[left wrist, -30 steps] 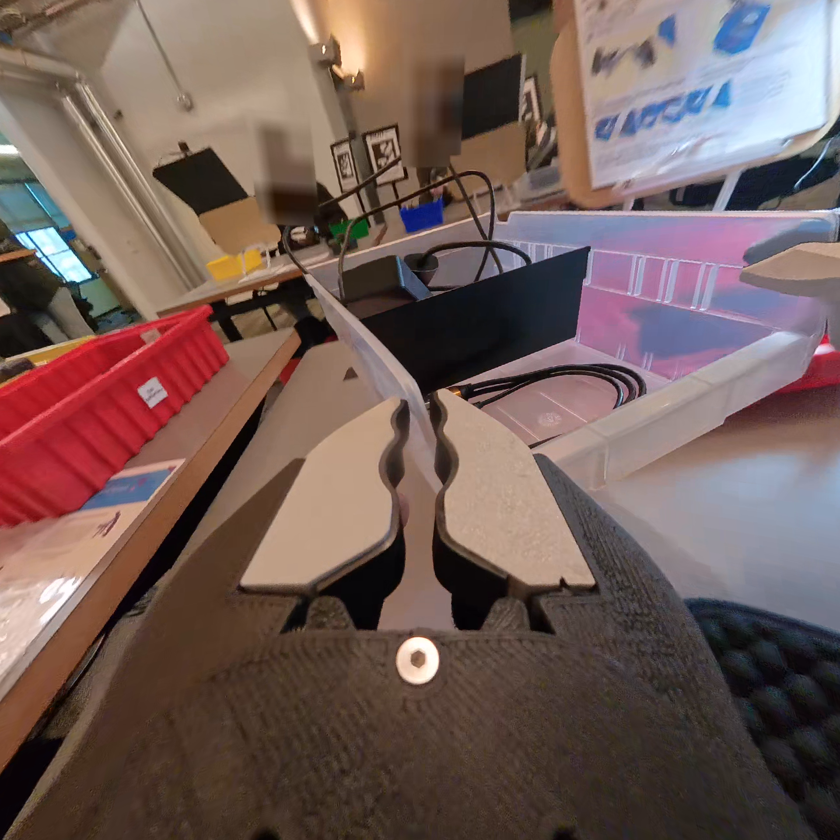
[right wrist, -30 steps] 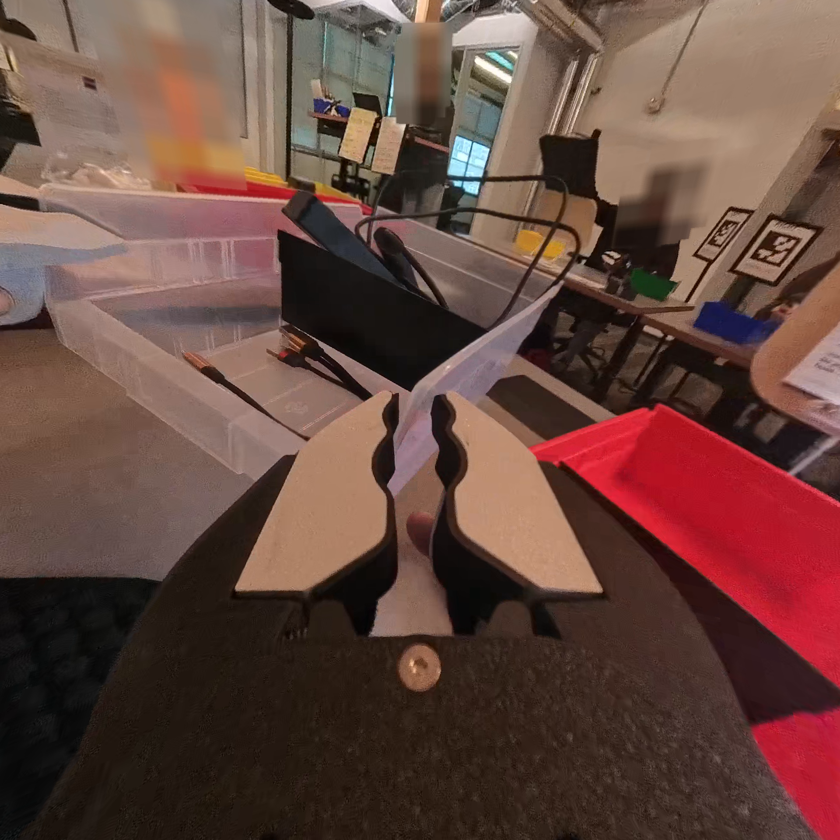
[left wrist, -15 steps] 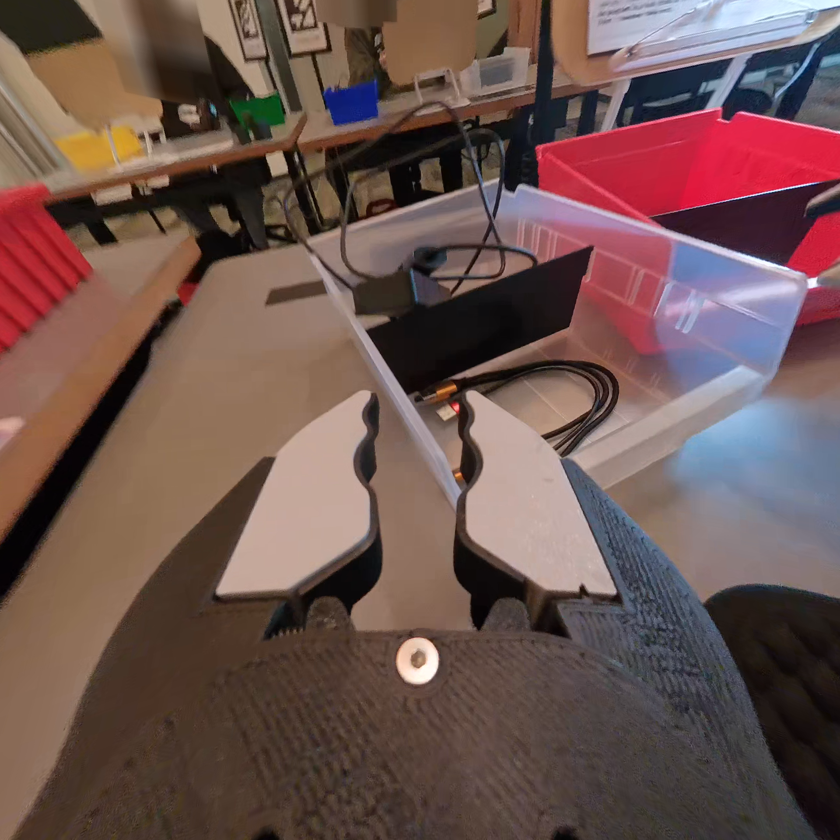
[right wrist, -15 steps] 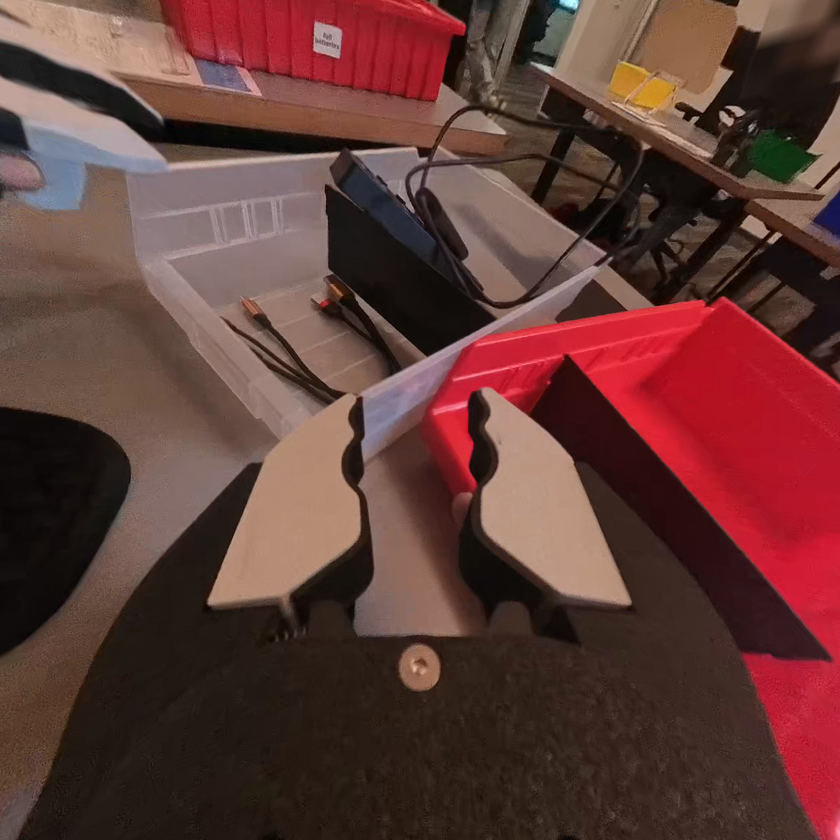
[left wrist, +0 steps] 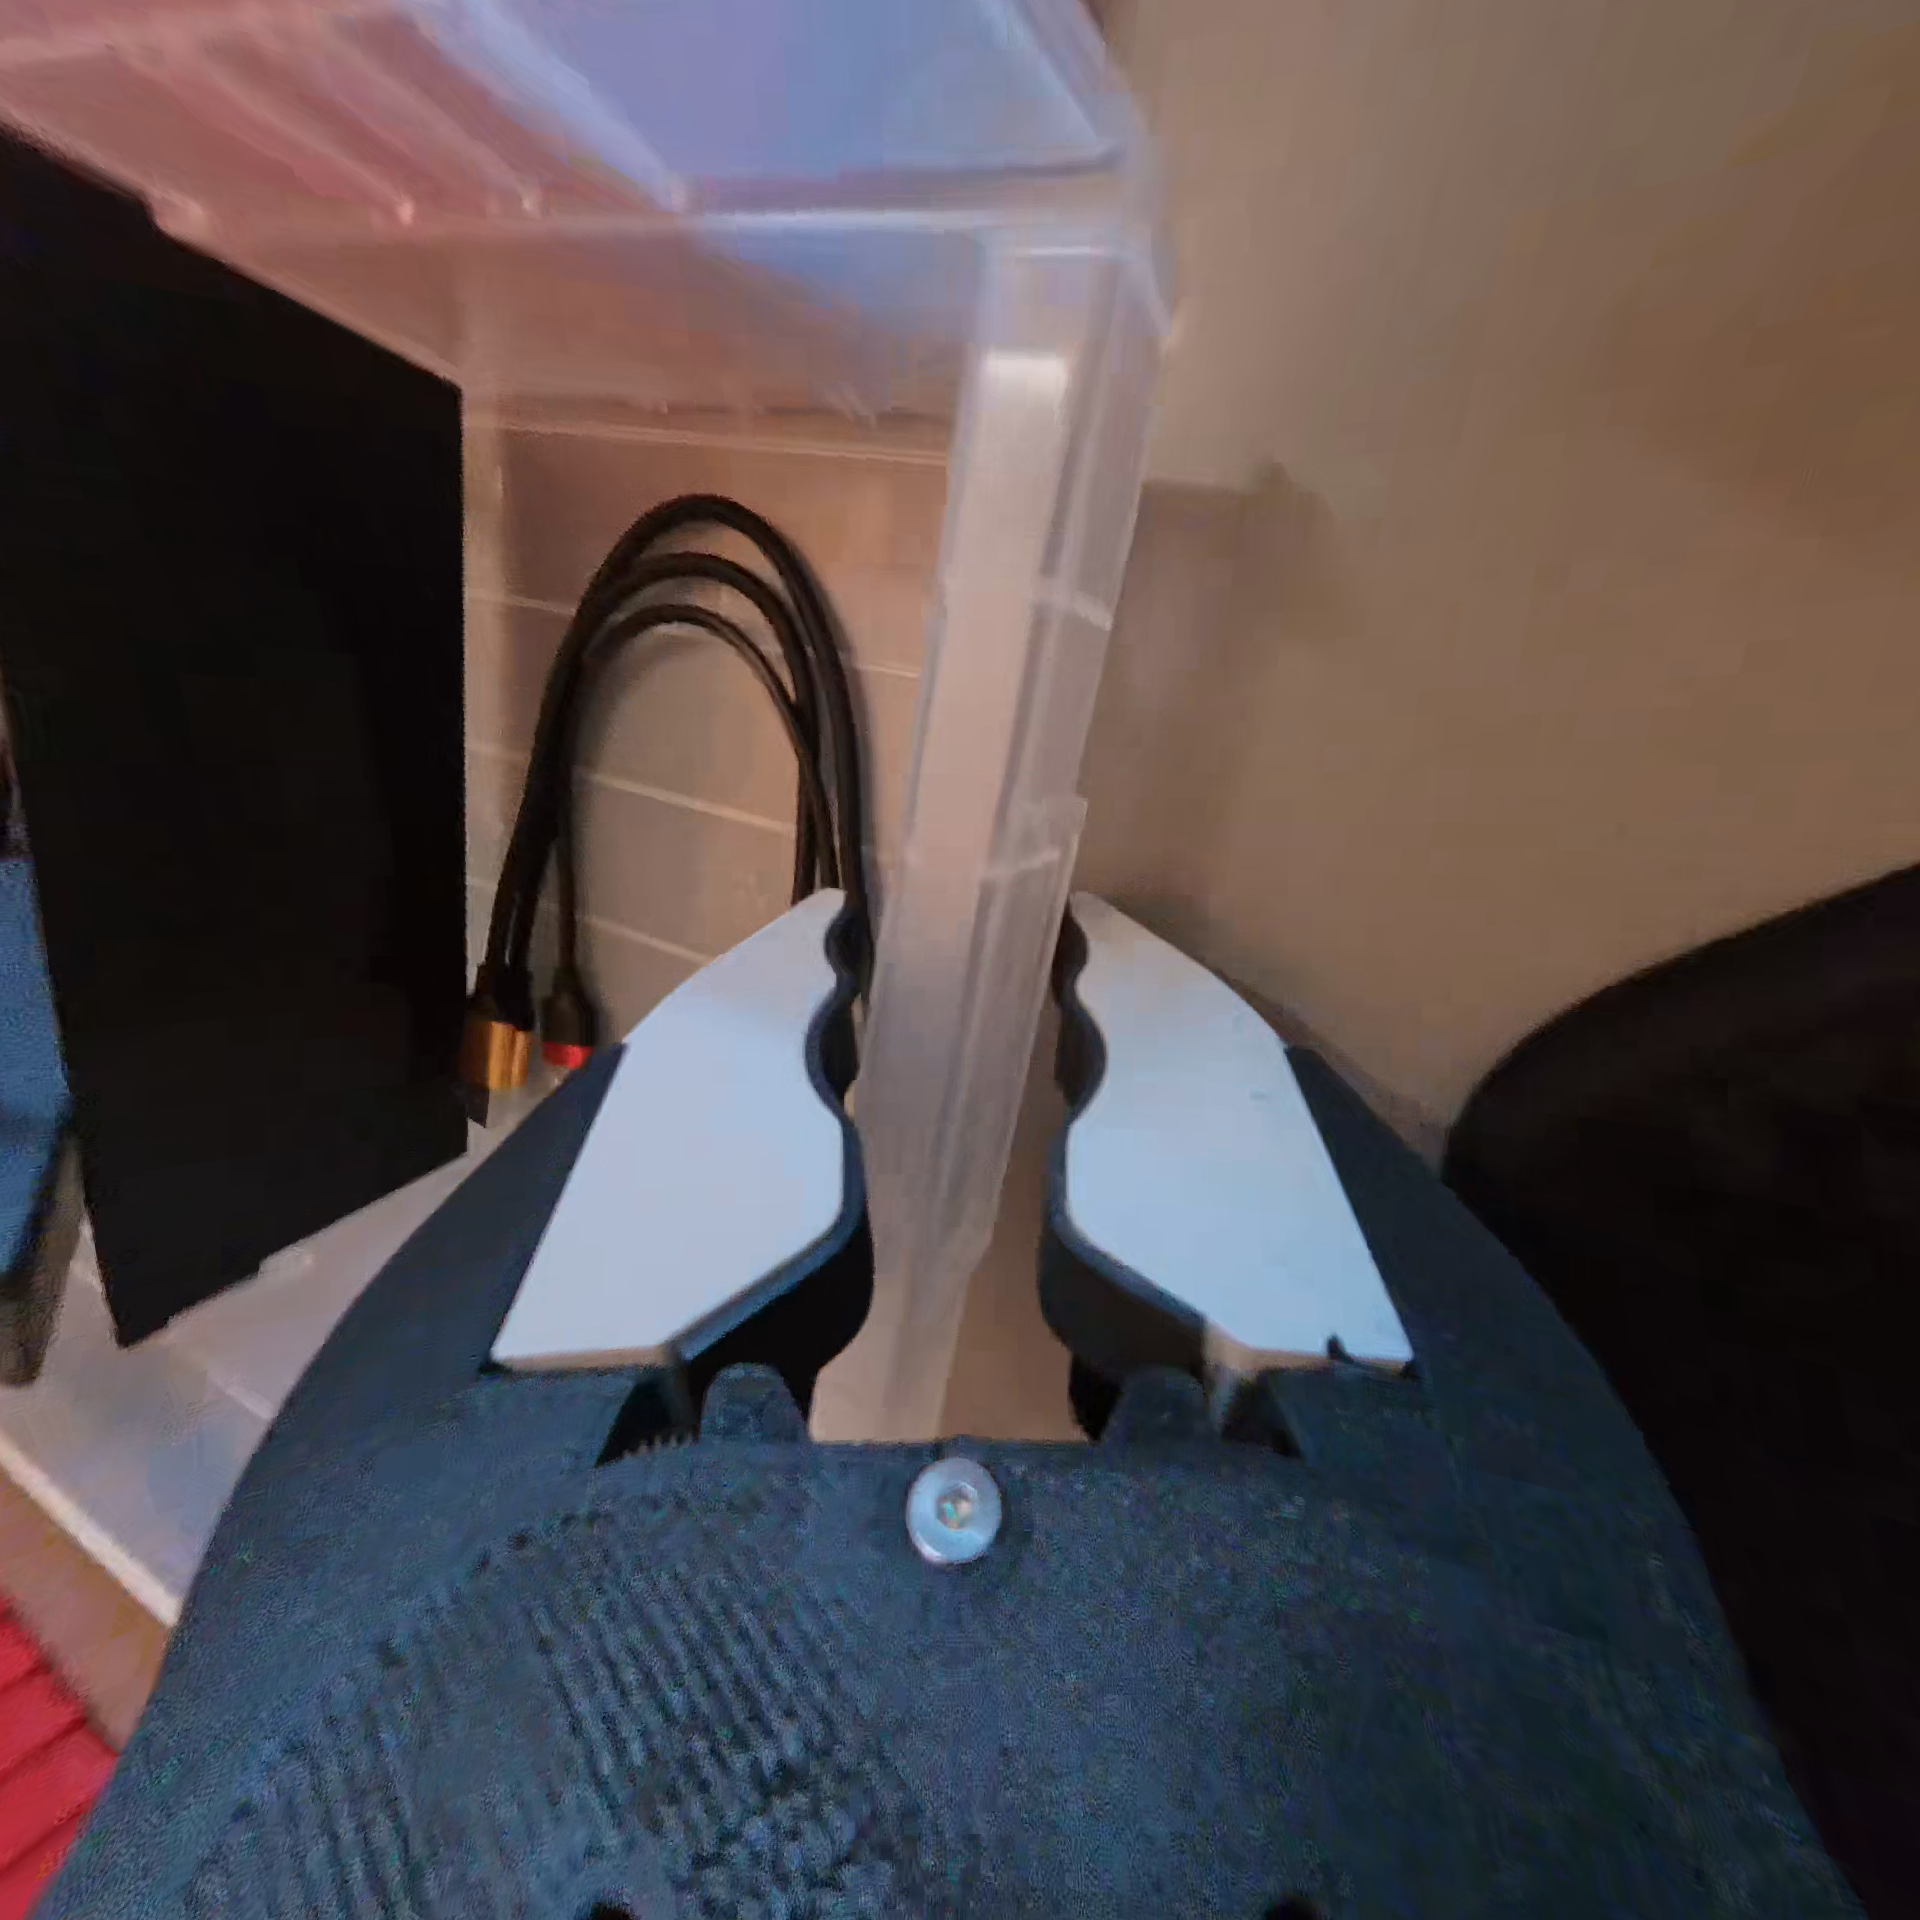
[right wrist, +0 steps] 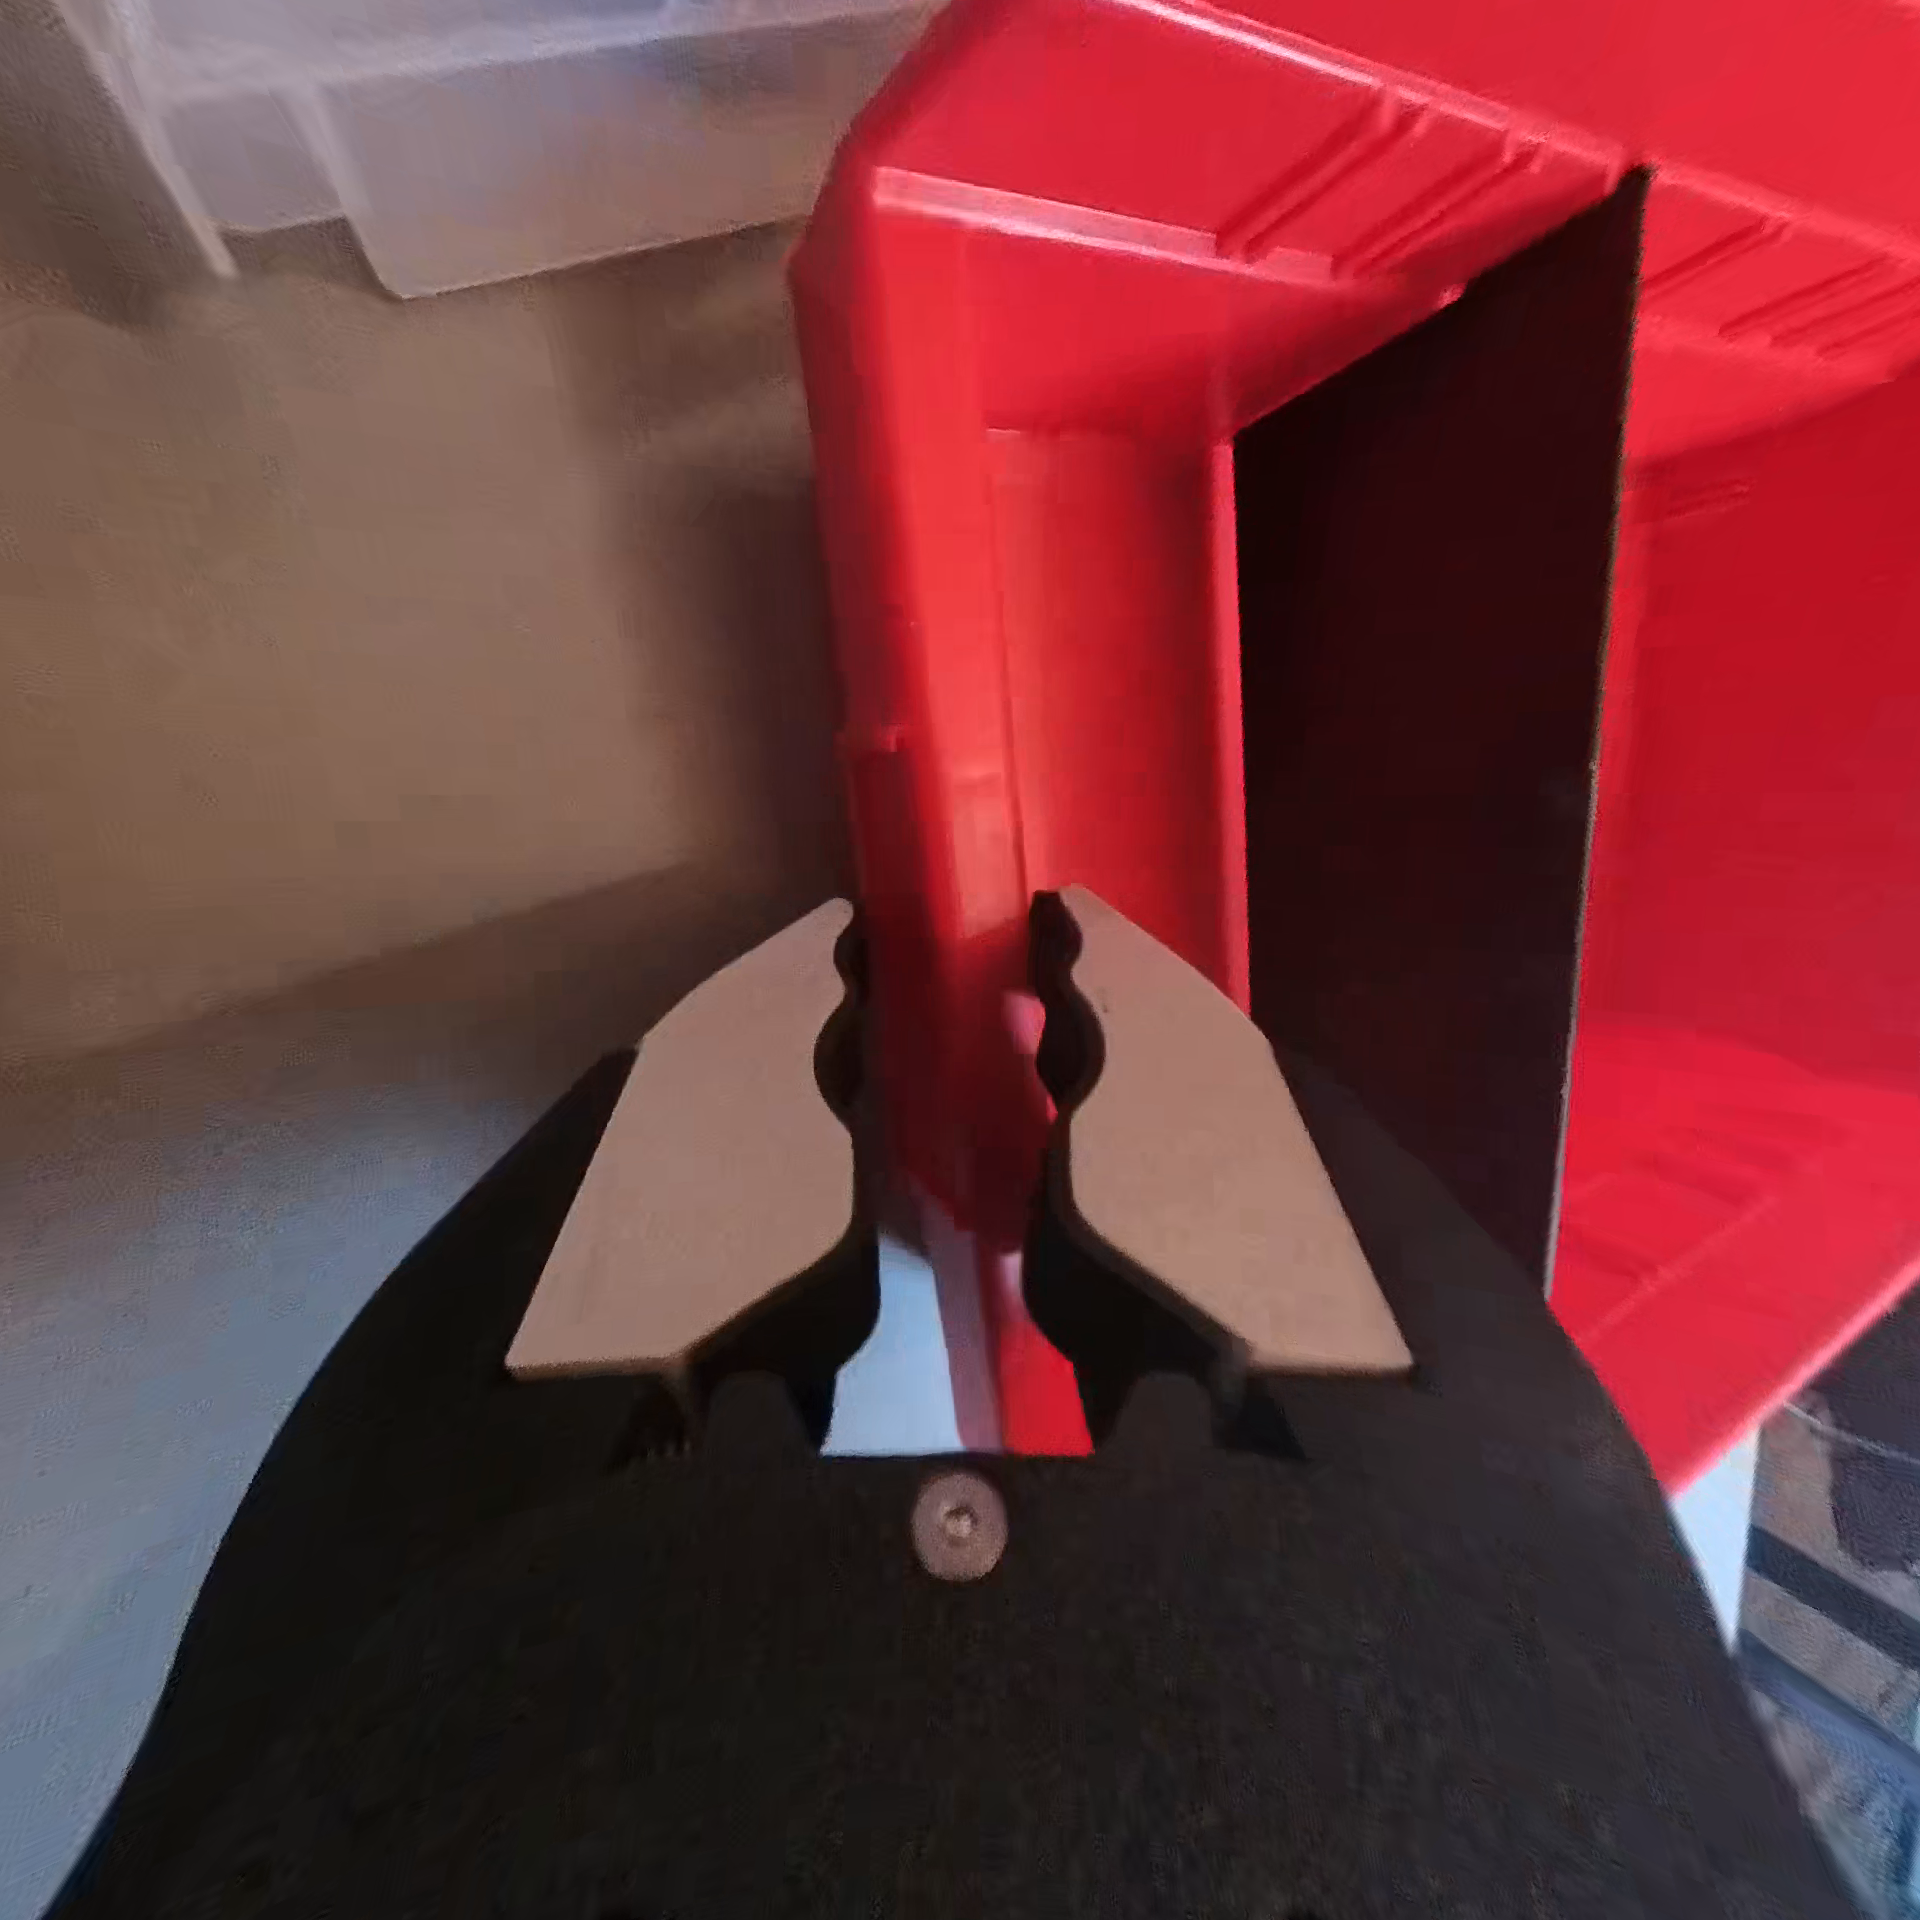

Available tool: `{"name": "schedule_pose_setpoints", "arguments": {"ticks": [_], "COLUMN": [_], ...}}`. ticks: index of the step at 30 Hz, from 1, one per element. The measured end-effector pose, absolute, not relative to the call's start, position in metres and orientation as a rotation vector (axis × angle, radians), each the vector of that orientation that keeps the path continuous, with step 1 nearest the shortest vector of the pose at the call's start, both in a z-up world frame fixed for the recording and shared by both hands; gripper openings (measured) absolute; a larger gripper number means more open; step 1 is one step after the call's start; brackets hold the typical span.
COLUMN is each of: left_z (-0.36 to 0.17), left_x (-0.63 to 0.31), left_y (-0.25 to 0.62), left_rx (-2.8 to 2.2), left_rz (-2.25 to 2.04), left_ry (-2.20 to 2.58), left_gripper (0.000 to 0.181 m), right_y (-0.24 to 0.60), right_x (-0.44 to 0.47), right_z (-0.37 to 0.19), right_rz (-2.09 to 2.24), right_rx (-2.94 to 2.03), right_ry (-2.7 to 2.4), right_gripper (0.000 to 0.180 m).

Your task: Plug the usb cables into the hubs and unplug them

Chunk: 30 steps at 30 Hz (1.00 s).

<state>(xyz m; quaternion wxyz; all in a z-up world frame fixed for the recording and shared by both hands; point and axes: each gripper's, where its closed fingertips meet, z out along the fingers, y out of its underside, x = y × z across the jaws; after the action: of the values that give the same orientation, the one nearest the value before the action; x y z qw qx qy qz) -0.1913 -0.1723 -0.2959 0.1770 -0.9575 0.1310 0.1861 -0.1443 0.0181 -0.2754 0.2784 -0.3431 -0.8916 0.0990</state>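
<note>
My left gripper (left wrist: 956, 914) is shut on the front wall of the clear bin (left wrist: 1018, 623), one jaw inside and one outside. Inside that bin lie several black USB cables (left wrist: 707, 644) in a loop, with gold and red plugs (left wrist: 509, 1039) beside a black divider (left wrist: 239, 727). A dark grey block, perhaps a hub (left wrist: 31, 1164), shows at the left edge. My right gripper (right wrist: 948, 909) is shut on the side wall of the red bin (right wrist: 914, 520). No cable is in either gripper.
The red bin has a black divider (right wrist: 1423, 727) standing in it. The clear bin (right wrist: 416, 156) is blurred at the top left of the right wrist view. The beige table (left wrist: 1507, 416) lies to the right, with a black mat (left wrist: 1714, 1299) on it. My hands' fingertips stand some 20 centimeters from each other.
Both grippers let go of the clear bin's side walls, opened and swung down. Now the left grips the clear bin's front wall and the right grips the red bin's wall.
</note>
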Motion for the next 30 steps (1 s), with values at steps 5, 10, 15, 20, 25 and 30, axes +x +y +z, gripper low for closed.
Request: {"name": "schedule_pose_setpoints", "arguments": {"ticks": [5, 10, 15, 20, 25, 30], "left_z": [-0.295, -0.294, -0.294, -0.294, -0.292, -0.237], "left_x": [-0.182, -0.162, -0.158, -0.185, -0.233, -0.246], "left_y": [-0.163, -0.167, -0.165, -0.157, -0.150, -0.149], "left_rx": [-2.632, -2.585, -2.548, -2.549, -2.562, -2.386], "left_rz": [0.591, 0.598, 0.586, 0.592, 0.638, 0.435], "left_ry": [0.406, 0.405, 0.405, 0.392, 0.301, 0.097], "left_gripper": [0.033, 0.033, 0.033, 0.034, 0.043, 0.043], "right_y": [0.046, 0.072, 0.112, 0.174, 0.240, 0.205], "right_x": [-0.073, 0.005, 0.043, 0.031, 0.007, -0.005], "right_z": [-0.273, -0.274, -0.274, -0.275, -0.269, -0.230], "right_rz": [0.320, 0.269, 0.161, 0.076, -0.050, 0.344], "right_rx": [-1.017, -1.057, -1.131, -1.213, -1.322, -1.260], "right_ry": [-2.319, -2.211, -2.112, -2.029, -1.807, -1.648], "right_gripper": [0.033, 0.035, 0.035, 0.035, 0.039, 0.045]}}
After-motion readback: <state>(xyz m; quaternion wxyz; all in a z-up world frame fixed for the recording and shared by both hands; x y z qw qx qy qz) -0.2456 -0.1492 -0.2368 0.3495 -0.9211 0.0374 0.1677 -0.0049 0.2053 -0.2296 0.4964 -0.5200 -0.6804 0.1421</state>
